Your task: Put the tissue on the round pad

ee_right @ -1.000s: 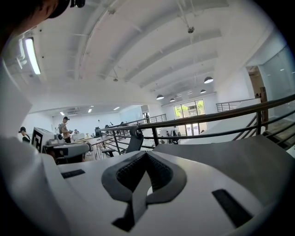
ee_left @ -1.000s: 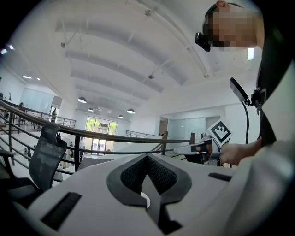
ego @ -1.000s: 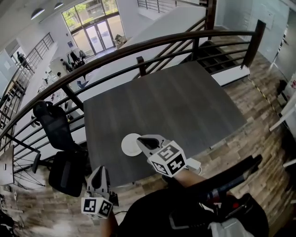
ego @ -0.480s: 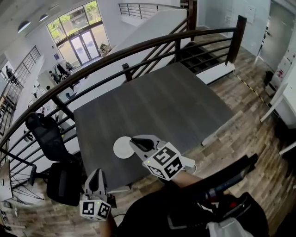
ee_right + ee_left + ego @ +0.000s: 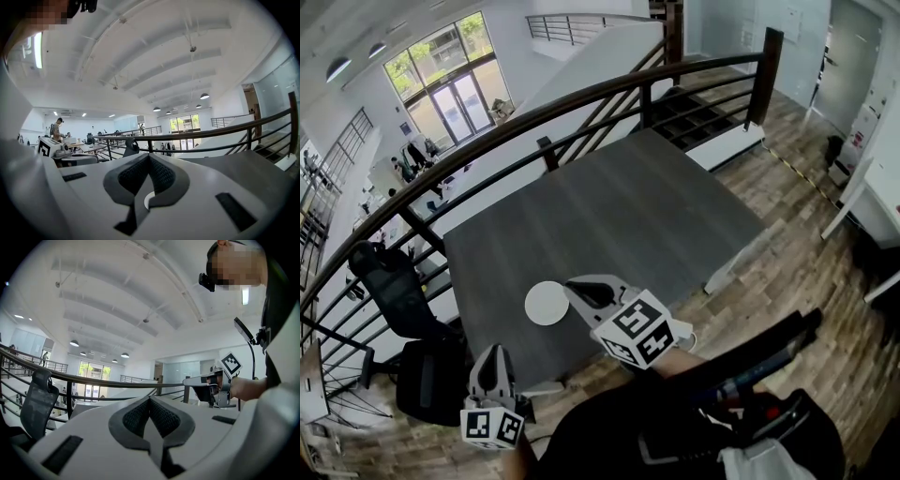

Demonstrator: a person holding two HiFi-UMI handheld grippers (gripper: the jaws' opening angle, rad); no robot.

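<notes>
No tissue shows in any view. The white round pad lies on the dark grey table, close to its near edge. My right gripper hovers over the pad's right edge, shut and empty. In the right gripper view its jaws meet at the tip, and a white patch of the pad shows through the gap below. My left gripper is off the table's near left corner, above the floor. Its jaws are also together with nothing between them.
A dark curved railing runs along the table's far and left sides. A black office chair stands left of the table. Wooden floor lies to the right, with a white table edge there. The person's dark clothing fills the bottom of the head view.
The head view has shifted, so the table and pad sit a little further left. The right gripper has lifted slightly at the pad's right edge. Both grippers stay shut.
</notes>
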